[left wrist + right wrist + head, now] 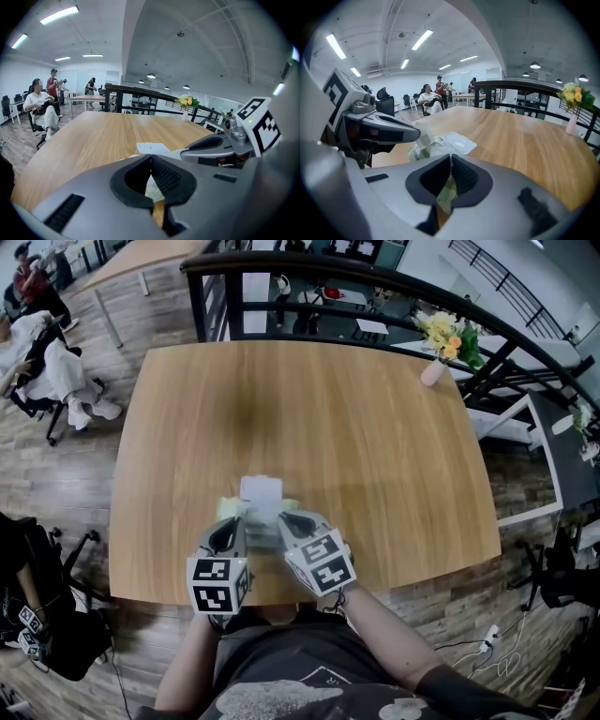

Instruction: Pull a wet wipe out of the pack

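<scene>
The pale green wet wipe pack (265, 518) lies near the table's front edge, its white lid (261, 489) flipped open and away from me. My left gripper (232, 514) is shut on the pack's left end (423, 141), which sticks out past its tip. My right gripper (284, 517) is shut, with its tips (451, 157) on top of the pack just in front of the lid (458, 143). Crumpled pale green film (446, 193) shows under its jaws. Whether a wipe is pinched there is hidden. In the left gripper view the lid (152, 148) and the right gripper (206, 146) lie just ahead.
The wooden table (309, 418) stretches away from the pack. A vase of flowers (441, 345) stands at its far right corner by a black railing (375, 282). People sit and stand at the far left (42, 343). A black chair (47, 615) is at my left.
</scene>
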